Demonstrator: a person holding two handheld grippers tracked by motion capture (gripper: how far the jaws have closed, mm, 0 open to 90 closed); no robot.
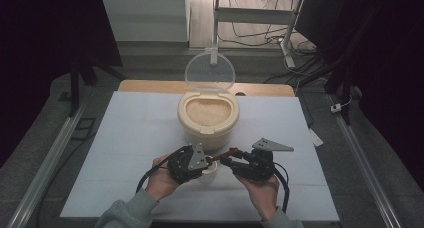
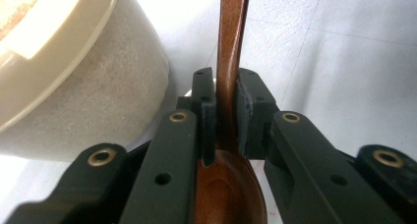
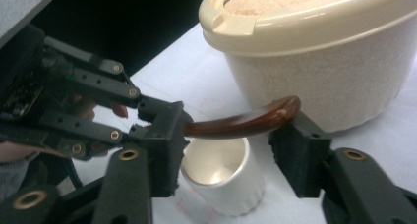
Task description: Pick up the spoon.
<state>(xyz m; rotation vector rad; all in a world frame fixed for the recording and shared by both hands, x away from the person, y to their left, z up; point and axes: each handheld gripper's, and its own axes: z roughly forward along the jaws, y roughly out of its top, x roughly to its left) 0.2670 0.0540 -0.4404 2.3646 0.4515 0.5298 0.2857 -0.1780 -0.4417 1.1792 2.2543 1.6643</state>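
A brown wooden spoon (image 2: 227,62) is clamped at its neck by the left gripper (image 2: 225,111) above a small white cup (image 3: 223,172), while its handle end lies between the right gripper's (image 3: 231,150) parted jaws, beside the rice container (image 1: 208,117).

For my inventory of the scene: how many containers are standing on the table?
2. The big cream rice container stands mid-table with its clear lid raised. The small white cup stands in front of it, beneath the brown spoon. Others may be hidden.
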